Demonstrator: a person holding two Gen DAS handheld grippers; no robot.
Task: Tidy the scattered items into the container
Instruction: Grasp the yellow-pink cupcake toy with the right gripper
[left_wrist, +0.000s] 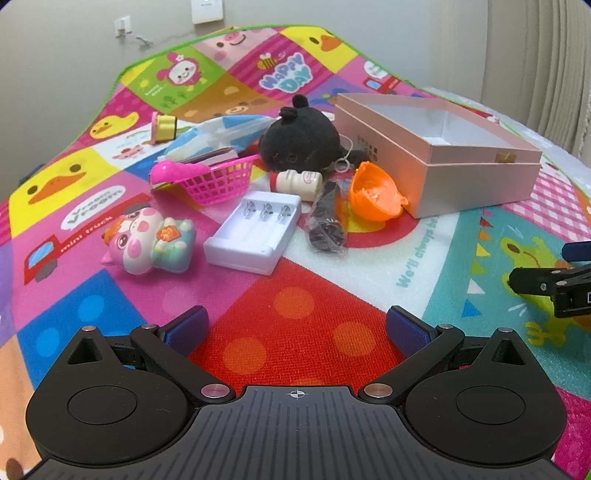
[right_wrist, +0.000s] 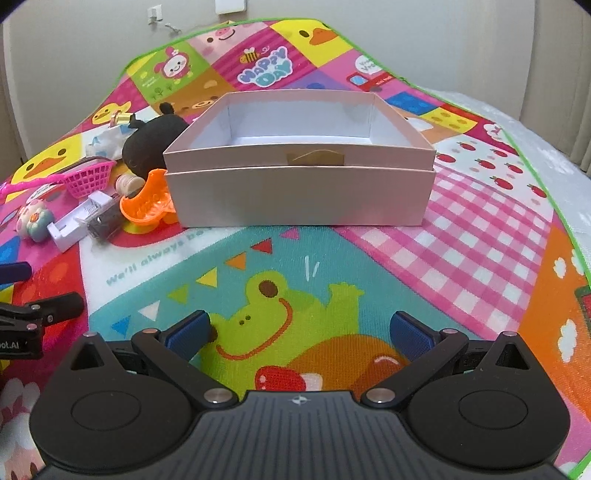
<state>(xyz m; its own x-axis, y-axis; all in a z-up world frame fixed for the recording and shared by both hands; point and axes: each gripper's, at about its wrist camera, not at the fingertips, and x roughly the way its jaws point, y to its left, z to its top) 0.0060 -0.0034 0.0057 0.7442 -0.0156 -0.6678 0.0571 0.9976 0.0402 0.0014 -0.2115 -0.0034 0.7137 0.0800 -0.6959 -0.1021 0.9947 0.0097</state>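
A pink open box (left_wrist: 476, 177) (right_wrist: 299, 195) sits on the play mat, nothing inside it. Left of it lie a black plush (left_wrist: 301, 138) (right_wrist: 147, 142), an orange bowl (left_wrist: 373, 194) (right_wrist: 149, 208), a small white bottle (left_wrist: 295, 181), a dark packet (left_wrist: 327, 221), a white battery charger (left_wrist: 255, 230) (right_wrist: 79, 221), a pink cow figurine (left_wrist: 151, 240) and a pink basket (left_wrist: 219, 181) (right_wrist: 88, 179). My left gripper (left_wrist: 297, 325) is open above the mat, short of the charger. My right gripper (right_wrist: 301, 326) is open in front of the box.
A colourful cartoon mat (left_wrist: 295, 302) (right_wrist: 461, 240) covers the surface; its green edge drops off at the back and right. A blue-white bag (left_wrist: 221, 133) and a yellow roll (left_wrist: 164, 127) lie behind the basket. The other gripper shows at the frame edges (left_wrist: 554, 288) (right_wrist: 33, 314).
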